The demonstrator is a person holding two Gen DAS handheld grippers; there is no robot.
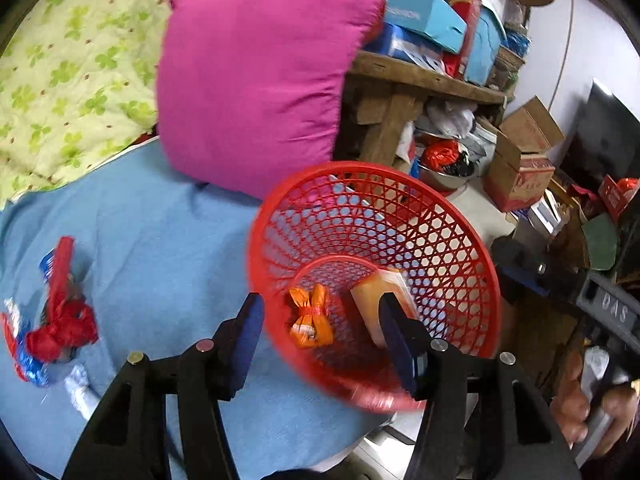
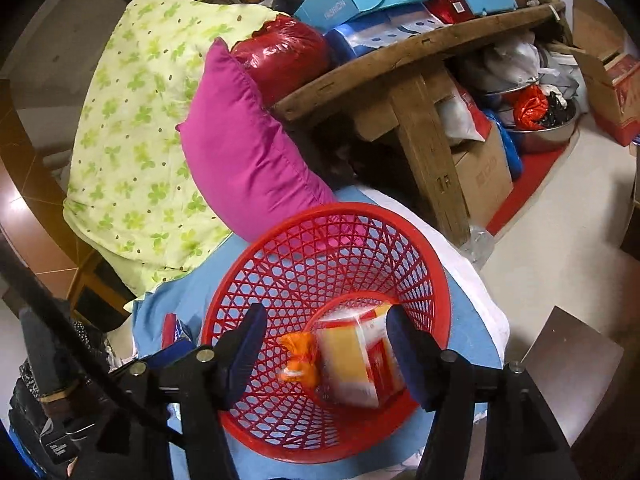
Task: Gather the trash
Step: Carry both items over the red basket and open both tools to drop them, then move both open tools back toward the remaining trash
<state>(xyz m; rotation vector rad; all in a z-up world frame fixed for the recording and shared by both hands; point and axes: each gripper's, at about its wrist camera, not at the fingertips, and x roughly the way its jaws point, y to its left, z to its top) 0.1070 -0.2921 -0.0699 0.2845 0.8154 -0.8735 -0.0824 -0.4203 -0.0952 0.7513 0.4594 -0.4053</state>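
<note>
A red mesh basket [image 1: 360, 170] [image 2: 320, 211] stands on the blue bed sheet [image 1: 160, 248] near its edge. Inside it lie an orange wrapper [image 1: 310, 320] [image 2: 298, 360] and a yellow and red box [image 1: 380, 292] [image 2: 356, 360], which is blurred in the right wrist view. My left gripper [image 1: 324, 344] hovers over the basket's near rim, open, with nothing pressed between its pads. My right gripper [image 2: 326, 354] is also open above the basket, and the box shows below its gap. Crumpled red and blue wrappers [image 1: 60, 320] and a white scrap [image 1: 82, 388] lie on the sheet to the left.
A pink pillow [image 1: 256, 80] [image 2: 248, 152] and a green-patterned quilt [image 1: 68, 72] lie behind the basket. A wooden bench [image 2: 416, 80] stacked with boxes stands to the right, with cartons and a steel bowl [image 2: 540, 136] on the floor. A hand [image 1: 576, 404] holds the other gripper at right.
</note>
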